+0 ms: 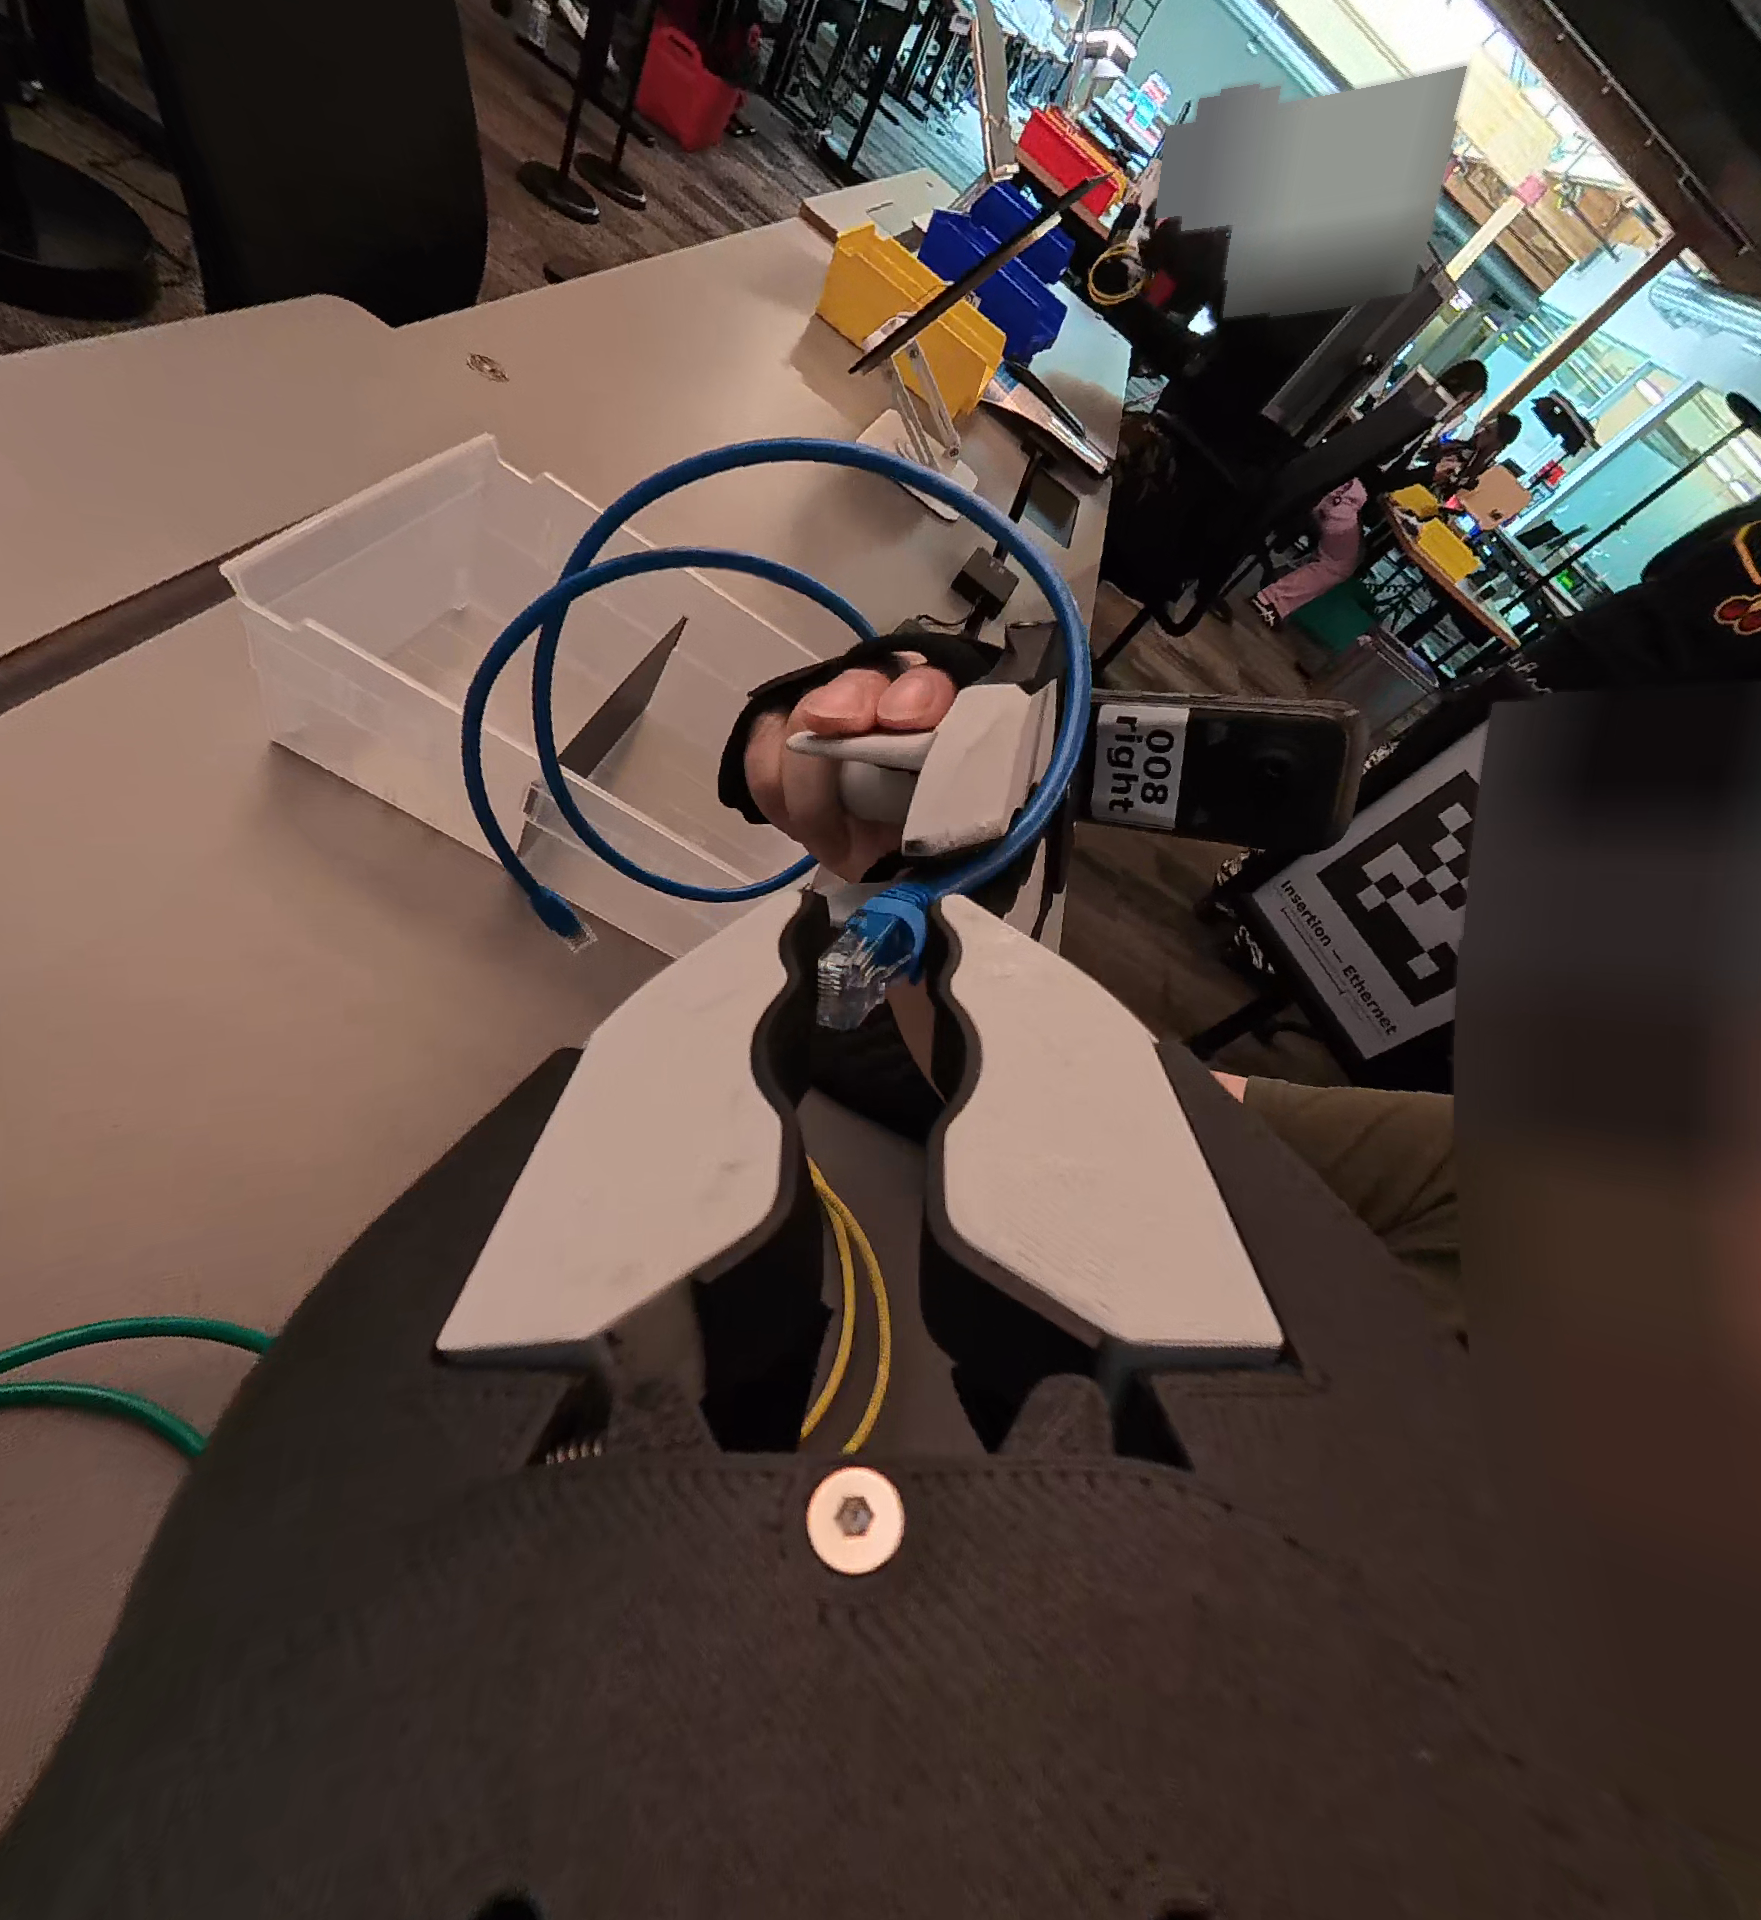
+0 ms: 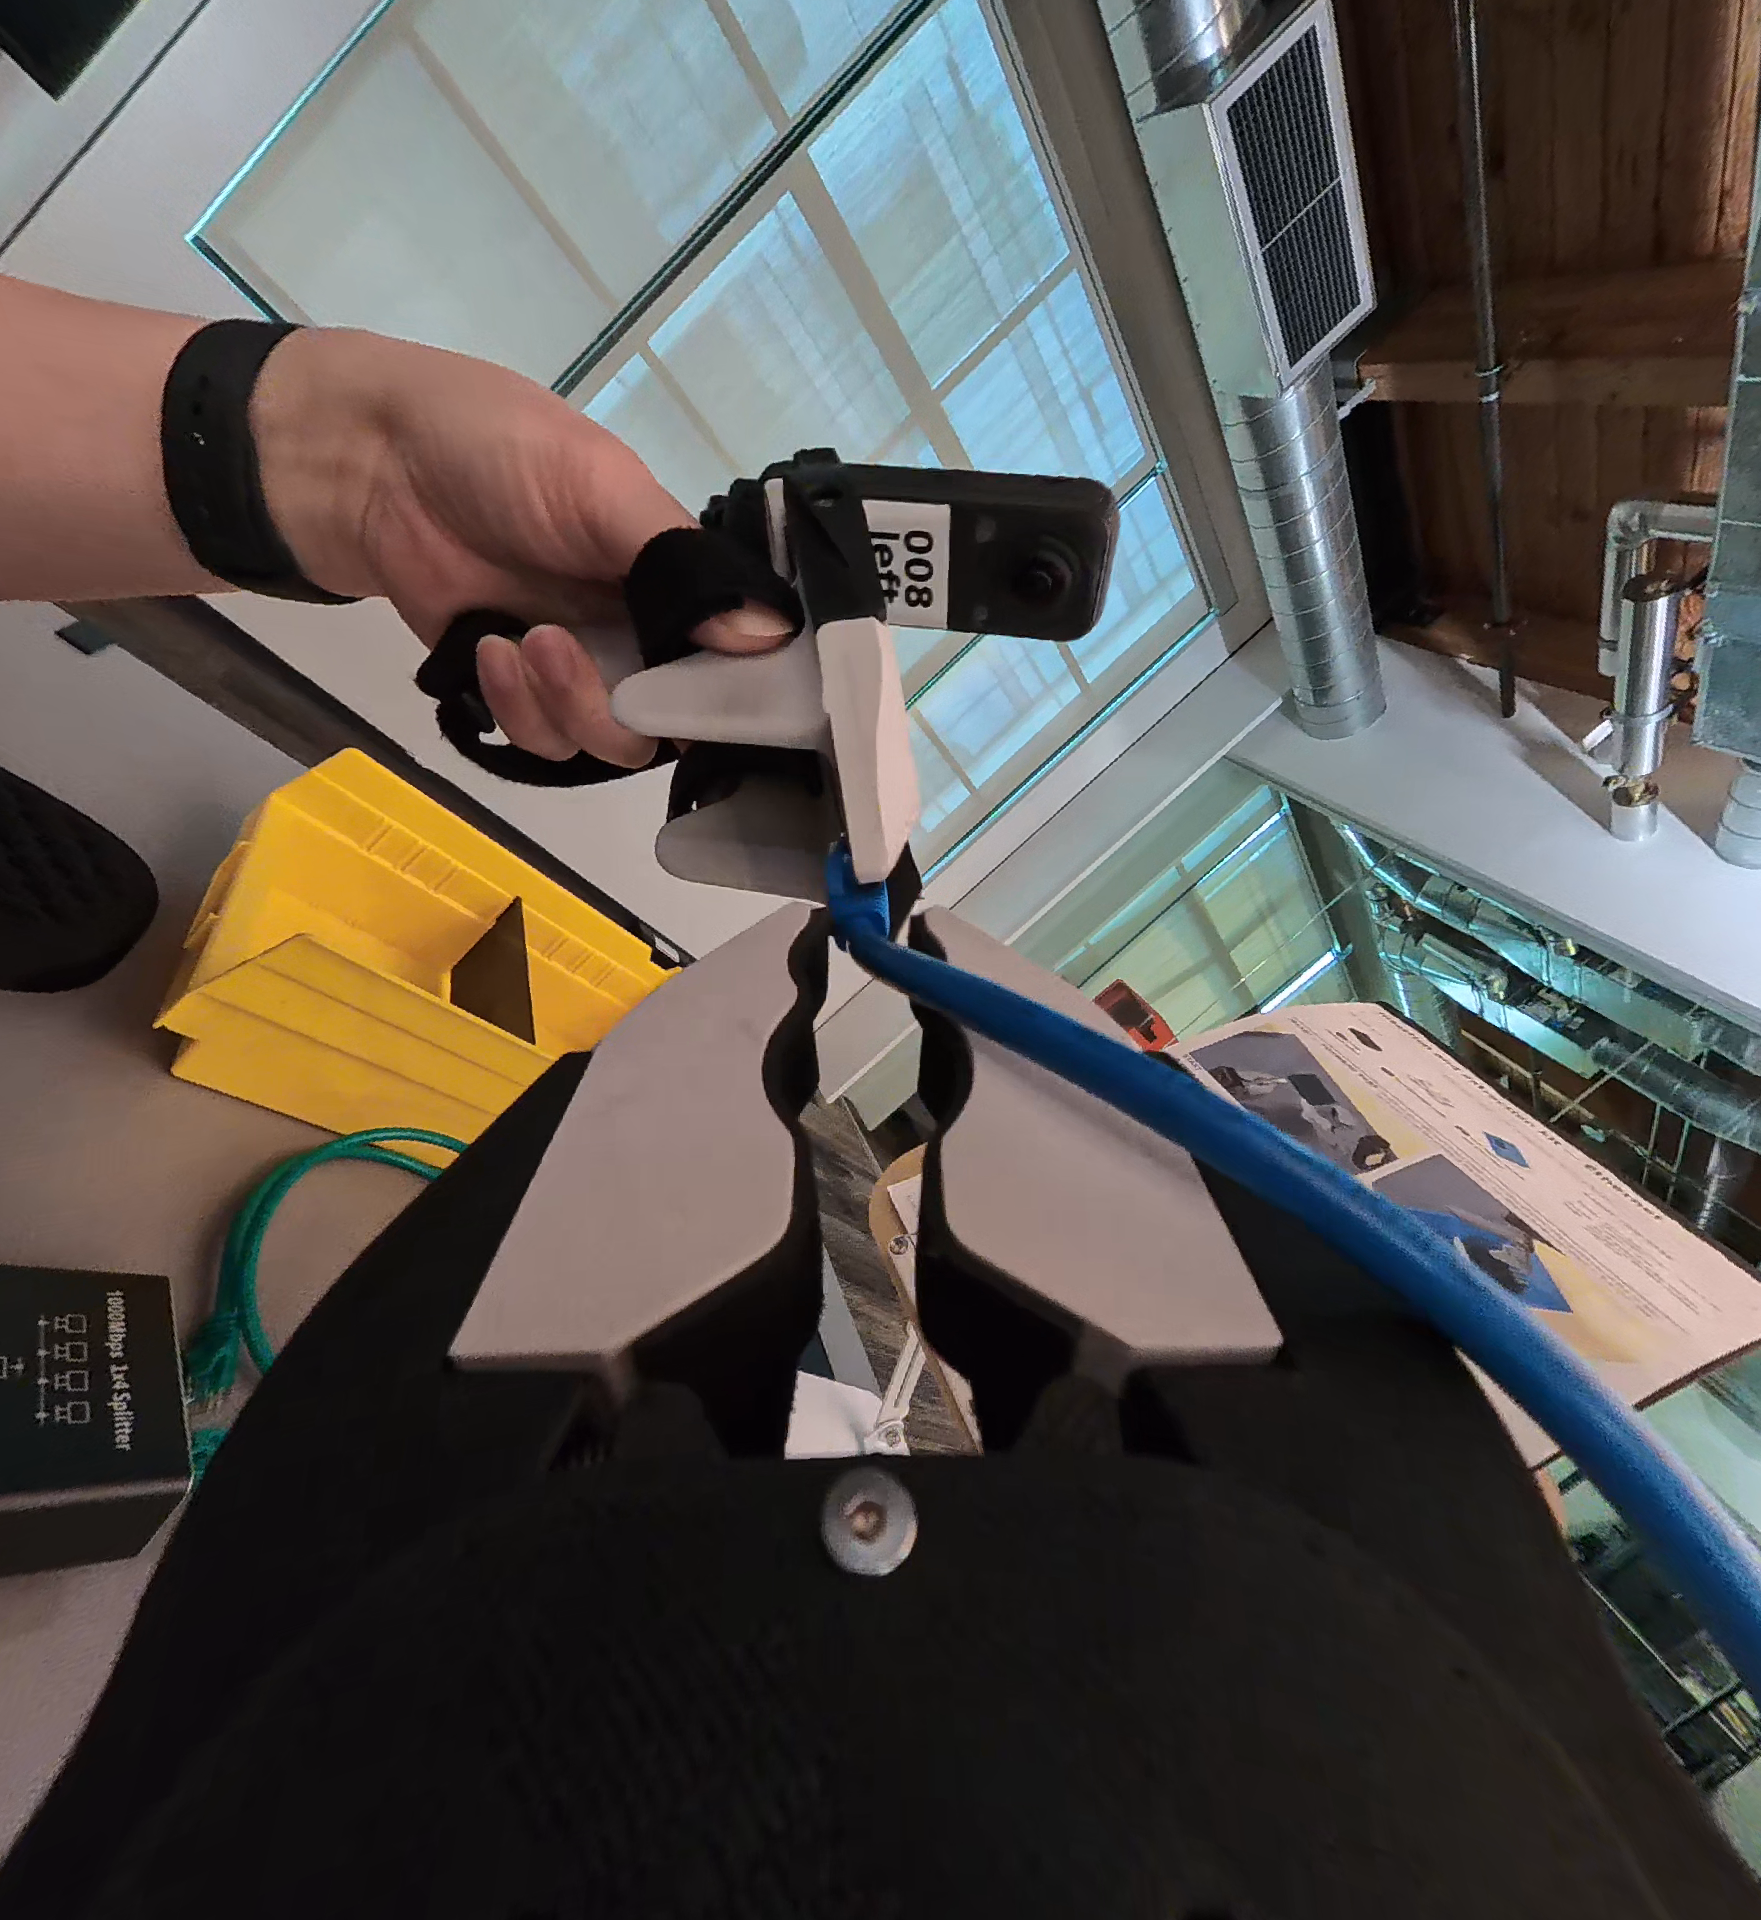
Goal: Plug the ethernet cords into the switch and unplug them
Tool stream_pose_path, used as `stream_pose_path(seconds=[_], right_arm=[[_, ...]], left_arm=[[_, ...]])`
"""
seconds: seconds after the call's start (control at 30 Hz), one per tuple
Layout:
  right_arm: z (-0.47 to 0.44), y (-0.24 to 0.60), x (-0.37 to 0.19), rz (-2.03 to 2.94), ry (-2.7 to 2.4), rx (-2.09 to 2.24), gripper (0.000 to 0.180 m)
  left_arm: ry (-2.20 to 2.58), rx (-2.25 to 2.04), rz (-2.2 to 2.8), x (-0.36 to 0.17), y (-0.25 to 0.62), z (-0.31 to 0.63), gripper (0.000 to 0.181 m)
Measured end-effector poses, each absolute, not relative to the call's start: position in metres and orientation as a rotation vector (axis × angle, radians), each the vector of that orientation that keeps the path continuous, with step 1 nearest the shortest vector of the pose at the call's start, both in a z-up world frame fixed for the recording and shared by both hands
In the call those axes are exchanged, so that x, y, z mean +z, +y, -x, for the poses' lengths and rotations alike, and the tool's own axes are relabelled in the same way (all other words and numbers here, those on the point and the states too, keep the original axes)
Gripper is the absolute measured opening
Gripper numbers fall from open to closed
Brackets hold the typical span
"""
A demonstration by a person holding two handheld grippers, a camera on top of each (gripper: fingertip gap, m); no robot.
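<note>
Left wrist view: the left gripper pinches the blue cord at its plug between its fingers; the cord loops above a beige worktop with a clear tray, near yellow and blue bins.

Right wrist view: the right gripper clenches the same plug; the black switch and a green cord lie on the worktop beneath windows and ceiling ducts.

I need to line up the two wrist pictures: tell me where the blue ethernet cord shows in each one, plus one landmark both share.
Left wrist view: the blue ethernet cord coils at centre, its plug between the left gripper's fingertips.
Right wrist view: it runs from the fingertips at centre down to the lower right edge.
Shared landmark: the green cord, lying on the table at the left of each view.
</note>
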State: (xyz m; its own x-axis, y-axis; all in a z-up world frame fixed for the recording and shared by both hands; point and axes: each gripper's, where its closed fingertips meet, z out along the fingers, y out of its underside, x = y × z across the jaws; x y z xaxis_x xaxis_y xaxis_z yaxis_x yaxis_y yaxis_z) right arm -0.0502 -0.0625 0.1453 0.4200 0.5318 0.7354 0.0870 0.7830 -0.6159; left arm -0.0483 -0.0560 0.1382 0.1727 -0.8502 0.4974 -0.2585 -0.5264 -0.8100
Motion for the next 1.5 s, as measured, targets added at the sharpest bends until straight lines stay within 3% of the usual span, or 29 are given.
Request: stream_pose_path(seconds=[1.17, 1.27, 1.37, 1.5], right_arm=[[0.061, -0.062, 0.139, 0.673, -1.142, 0.242, 0.011], [0.06, -0.064, 0.141, 0.665, -1.145, 0.214, 0.011], [0.056, -0.061, 0.14, 0.677, -1.146, 0.199, 0.011], [0.051, -0.059, 0.141, 0.684, -1.145, 0.224, 0.011]], left_arm=[[1.087, -1.311, 1.874, 0.134, -0.059, 0.05, 0.019], [1.088, -1.288, 1.845, 0.135, -0.057, 0.052, 0.025], [1.035, -1.226, 1.773, 0.144, -0.047, 0.068, 0.043], [0.972, -1.183, 1.701, 0.144, -0.043, 0.096, 0.049]])
